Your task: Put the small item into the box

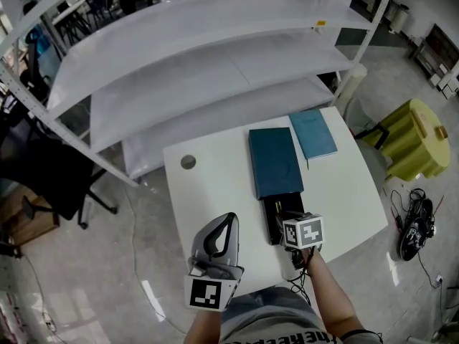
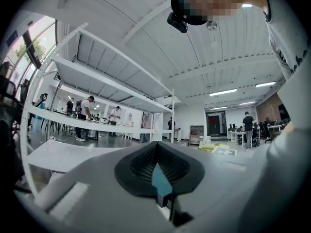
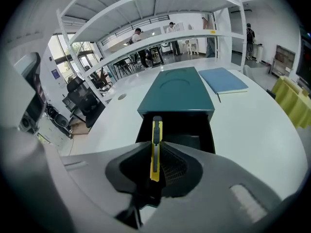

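While my right claw (image 3: 154, 161) pinches the yellow cutter (image 3: 156, 135) at the open end of the box (image 3: 177, 93) and my left claw (image 2: 159, 174) is pressed together empty, pickup appears done; release into the box remains.

We hold our left gripper (image 1: 229, 221) low and close in, tipped upward, jaws together; our right gripper (image 1: 290, 217) sits further forward on an outstretched forearm (image 1: 331, 292), jaws clamped on a yellow cutter (image 3: 155, 154).
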A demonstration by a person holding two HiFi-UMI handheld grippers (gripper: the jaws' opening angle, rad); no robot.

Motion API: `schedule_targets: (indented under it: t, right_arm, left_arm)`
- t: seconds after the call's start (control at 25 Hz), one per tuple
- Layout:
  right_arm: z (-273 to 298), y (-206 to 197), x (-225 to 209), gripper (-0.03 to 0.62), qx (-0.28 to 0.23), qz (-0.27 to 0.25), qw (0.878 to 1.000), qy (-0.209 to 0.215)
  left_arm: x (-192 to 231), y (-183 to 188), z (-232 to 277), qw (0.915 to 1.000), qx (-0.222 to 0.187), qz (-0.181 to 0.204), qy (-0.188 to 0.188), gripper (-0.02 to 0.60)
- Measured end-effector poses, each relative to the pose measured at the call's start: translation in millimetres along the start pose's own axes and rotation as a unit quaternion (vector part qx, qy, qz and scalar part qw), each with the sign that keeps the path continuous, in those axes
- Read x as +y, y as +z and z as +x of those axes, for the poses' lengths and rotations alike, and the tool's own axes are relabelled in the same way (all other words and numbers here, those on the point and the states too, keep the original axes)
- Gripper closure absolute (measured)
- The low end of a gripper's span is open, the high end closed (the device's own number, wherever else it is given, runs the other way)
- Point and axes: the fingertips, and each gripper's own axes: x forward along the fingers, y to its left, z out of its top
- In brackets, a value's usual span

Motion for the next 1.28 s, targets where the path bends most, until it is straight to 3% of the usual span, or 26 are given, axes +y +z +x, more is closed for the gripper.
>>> schedule_targets:
  t: [0.44, 1.28]
  right_arm:
    - [23, -8, -6, 0.542, 0.053, -0.013, 0.998, -0.015]
    - [37, -14, -13, 0.536, 0.078, -0.024, 0.996, -0.046]
  left_arm:
    - [14, -6, -11, 0.9998, 0.004, -0.008, 0.015, 0.569]
    - [31, -10, -29, 0.999, 0.01, -0.017, 0.04, 0.569]
